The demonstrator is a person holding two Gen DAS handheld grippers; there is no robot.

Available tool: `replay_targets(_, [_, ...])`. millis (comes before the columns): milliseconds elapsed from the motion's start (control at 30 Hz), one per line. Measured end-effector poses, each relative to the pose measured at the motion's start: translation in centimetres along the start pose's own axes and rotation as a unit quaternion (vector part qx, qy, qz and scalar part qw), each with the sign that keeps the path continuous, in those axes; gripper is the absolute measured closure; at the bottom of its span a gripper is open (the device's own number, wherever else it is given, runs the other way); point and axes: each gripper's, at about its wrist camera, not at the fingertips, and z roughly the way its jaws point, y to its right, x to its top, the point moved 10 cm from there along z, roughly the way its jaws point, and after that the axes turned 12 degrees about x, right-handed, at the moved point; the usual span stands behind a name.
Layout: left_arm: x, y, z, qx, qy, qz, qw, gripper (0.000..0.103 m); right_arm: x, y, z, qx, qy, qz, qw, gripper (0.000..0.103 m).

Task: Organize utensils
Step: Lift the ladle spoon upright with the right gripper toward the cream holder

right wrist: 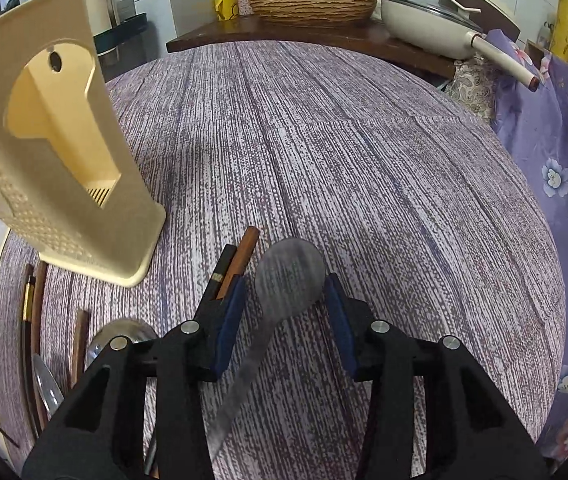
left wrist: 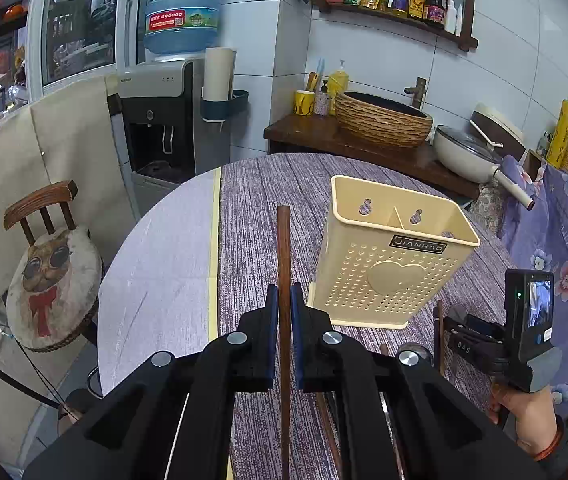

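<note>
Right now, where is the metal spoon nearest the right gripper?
In the right wrist view, the spoon lies on the table between the open fingers of the right gripper, right of the chopsticks.

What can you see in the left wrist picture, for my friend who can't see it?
The left gripper is shut on a brown wooden chopstick that points out over a round table with a purple striped cloth. A cream plastic utensil holder with a heart on its front stands just to the right, with nothing visible in it, and the right gripper is at the right edge.
</note>
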Motion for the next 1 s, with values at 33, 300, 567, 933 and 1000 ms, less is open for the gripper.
replay_targets(33, [0.0,0.0,0.0,0.000,0.000,0.000,1.0000,0.095,0.1,0.0,0.1,-0.003,-0.001,0.003,1.000,0.061])
replay_targets(300, [-0.1,0.3,0.1,0.000,-0.002,0.002,1.0000,0.095,0.6,-0.3,0.5,-0.007,-0.001,0.006,1.000,0.066])
replay_targets(567, [-0.1,-0.1,0.3,-0.006,-0.006,-0.005,1.0000,0.095,1.2,-0.2,-1.3,0.023,0.036,0.008,0.999,0.067])
replay_targets(933, [0.7,-0.7,-1.1,-0.016,0.015,-0.017,0.9996,0.095,2.4,-2.1,-10.9,0.075,0.146,-0.079,0.983,0.067])
replay_targets(1000, [0.9,-0.8,-1.5,-0.016,0.021,-0.019,0.9995,0.095,2.2,-2.4,-12.4,0.086,0.156,-0.091,0.980,0.067])
